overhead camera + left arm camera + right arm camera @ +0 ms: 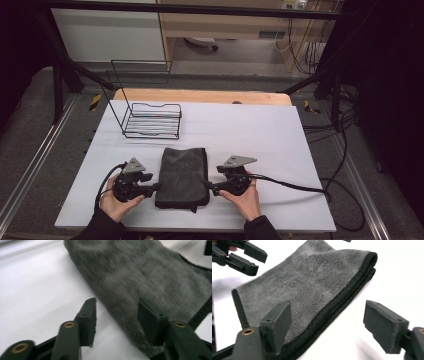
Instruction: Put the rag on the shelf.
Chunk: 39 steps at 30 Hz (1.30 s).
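Observation:
A folded dark grey towel (182, 175) lies flat on the white table top (260, 130), near the front edge. My left gripper (157, 187) is at the towel's left edge, held in a hand. In the left gripper view it (117, 305) is open, its jaws straddling the towel's (150, 272) edge. My right gripper (209, 186) is at the towel's right edge. In the right gripper view it (328, 307) is open, with the towel's (307, 285) black-bound folded edge between the jaws. The left gripper (247, 255) shows at the towel's far side there.
A black wire rack (151, 120) with a tall back frame stands at the back left of the table. A cable (295, 186) trails from the right gripper off the table's right side. Metal rails and dark frame legs flank the table.

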### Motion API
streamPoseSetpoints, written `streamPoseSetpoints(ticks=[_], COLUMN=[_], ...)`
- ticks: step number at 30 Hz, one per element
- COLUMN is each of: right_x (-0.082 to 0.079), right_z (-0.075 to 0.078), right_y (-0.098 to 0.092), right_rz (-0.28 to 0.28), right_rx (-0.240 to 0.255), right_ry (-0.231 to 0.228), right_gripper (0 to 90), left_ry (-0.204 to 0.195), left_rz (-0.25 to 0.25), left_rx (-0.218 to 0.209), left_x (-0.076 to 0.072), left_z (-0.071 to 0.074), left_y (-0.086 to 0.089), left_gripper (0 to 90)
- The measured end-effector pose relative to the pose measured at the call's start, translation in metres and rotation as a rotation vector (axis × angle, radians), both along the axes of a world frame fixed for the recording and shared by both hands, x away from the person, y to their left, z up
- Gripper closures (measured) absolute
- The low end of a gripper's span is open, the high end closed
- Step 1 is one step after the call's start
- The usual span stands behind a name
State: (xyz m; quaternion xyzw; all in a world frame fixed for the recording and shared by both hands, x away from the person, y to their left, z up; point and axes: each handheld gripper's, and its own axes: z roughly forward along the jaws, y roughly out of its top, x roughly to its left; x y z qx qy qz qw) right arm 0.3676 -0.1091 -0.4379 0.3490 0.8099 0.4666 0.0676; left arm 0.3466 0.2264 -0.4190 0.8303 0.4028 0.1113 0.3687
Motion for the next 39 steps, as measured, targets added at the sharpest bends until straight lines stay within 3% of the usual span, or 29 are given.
streamPoseSetpoints(ticks=[8, 12, 17, 22, 27, 31, 34, 35, 39], right_x=[0.003, 0.004, 0.002, -0.002, -0.003, -0.004, -0.004, -0.003, -0.003], right_z=[0.004, 0.003, -0.002, -0.004, -0.004, -0.005, -0.006, -0.007, -0.008], right_y=[-0.020, -0.025, -0.025, -0.026, -0.027, -0.026, -0.026, -0.025, -0.025], right_rz=[-0.021, -0.019, -0.006, -0.012, -0.010, -0.011, -0.011, -0.009, -0.006], right_rx=[0.032, 0.039, -0.009, -0.030, -0.032, -0.036, -0.042, -0.041, -0.040], right_ry=[0.004, 0.006, 0.012, 0.024, 0.017, 0.026, 0.029, 0.032, 0.032], right_gripper=[10.5, 7.5, 4.6, 4.0, 3.8, 3.7, 3.7, 3.7, 3.9], left_ry=[0.029, 0.018, -0.017, -0.017, -0.014, -0.001, -0.004, 0.000, 0.029], left_rz=[0.000, 0.009, 0.039, 0.060, 0.095, 0.126, 0.137, 0.140, 0.141], left_rx=[-0.013, -0.006, 0.011, -0.014, -0.011, -0.051, -0.039, -0.031, -0.021], left_x=[0.020, 0.031, 0.048, 0.064, 0.083, 0.095, 0.100, 0.102, 0.107], left_z=[0.006, 0.011, 0.018, 0.018, 0.011, 0.004, -0.001, -0.003, -0.011], left_y=[0.002, -0.001, -0.006, -0.012, -0.016, -0.016, -0.016, -0.016, -0.016], left_gripper=[15.5, 10.8, 13.1, 15.1, 19.6, 25.2, 31.4, 36.9, 42.9])
